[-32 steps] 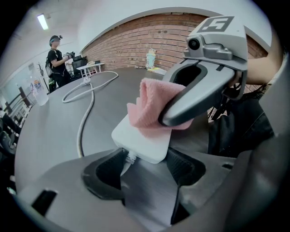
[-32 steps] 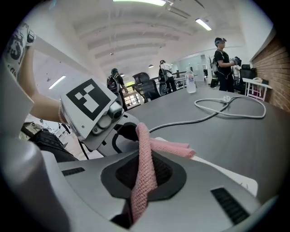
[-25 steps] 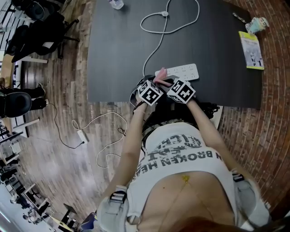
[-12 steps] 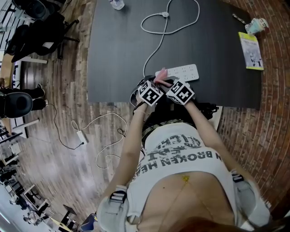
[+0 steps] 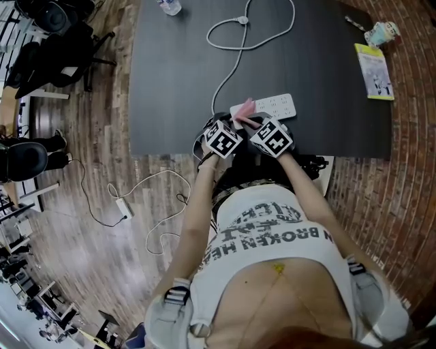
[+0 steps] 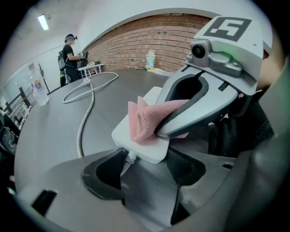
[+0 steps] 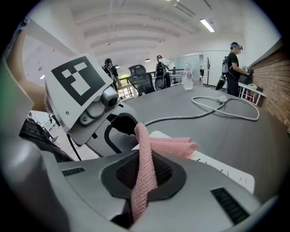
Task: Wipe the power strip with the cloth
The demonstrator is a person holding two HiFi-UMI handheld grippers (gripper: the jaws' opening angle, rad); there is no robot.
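Cloth (image 6: 144, 120) has been slid further onto the strip's (image 5: 271, 105) cord end, pinched tight in the right tool (image 7: 142, 181); strip is clamped by the left tool (image 6: 145, 164) at the surface's (image 5: 170, 75) near edge, so wiping is judged underway

We see a dark table (image 5: 177, 82). On it lie a white power strip (image 5: 276, 106) near the front edge and its cable (image 5: 228, 75) looping toward the far side. A clear bottle (image 5: 169, 6) stands at the far edge, and a yellow booklet (image 5: 374, 71) lies beside a small pale container (image 5: 381, 32) at the right.
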